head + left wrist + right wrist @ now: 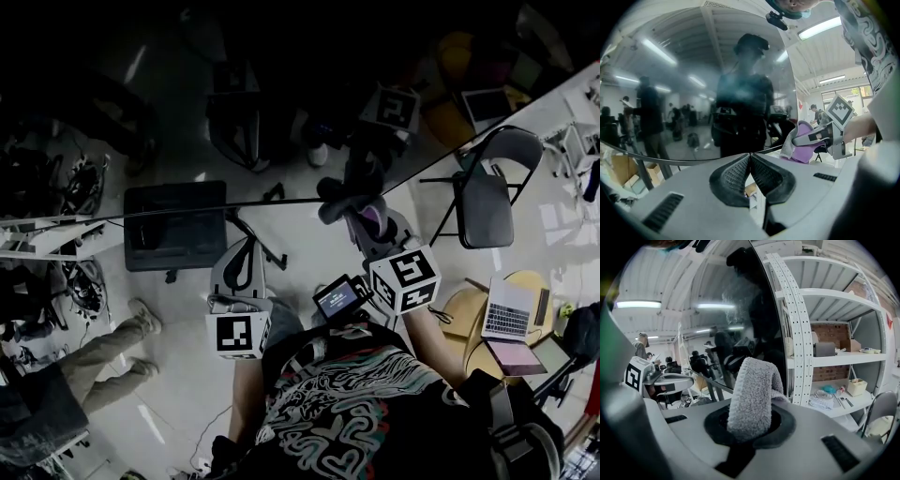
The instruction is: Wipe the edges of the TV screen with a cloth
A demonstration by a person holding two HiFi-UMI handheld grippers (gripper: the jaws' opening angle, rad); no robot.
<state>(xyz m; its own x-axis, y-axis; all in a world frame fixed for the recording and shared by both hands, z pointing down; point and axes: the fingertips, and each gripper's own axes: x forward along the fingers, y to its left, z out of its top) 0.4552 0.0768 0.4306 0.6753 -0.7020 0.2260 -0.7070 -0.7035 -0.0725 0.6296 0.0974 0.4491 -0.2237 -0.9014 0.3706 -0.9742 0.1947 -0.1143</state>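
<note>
The cloth [752, 390], folded into a loop, is clamped in the right hand-held gripper [751, 426] and is held close to the edge of the TV screen [740, 310], beside white shelving [825, 348]; contact cannot be confirmed. The left hand-held gripper [750, 161] is seen with its jaws pressed together on nothing. The cloth is judged soft, light and limp, best gripped at a thick fold. The glossy screen is likely fragile, so light pressure is advised.
</note>
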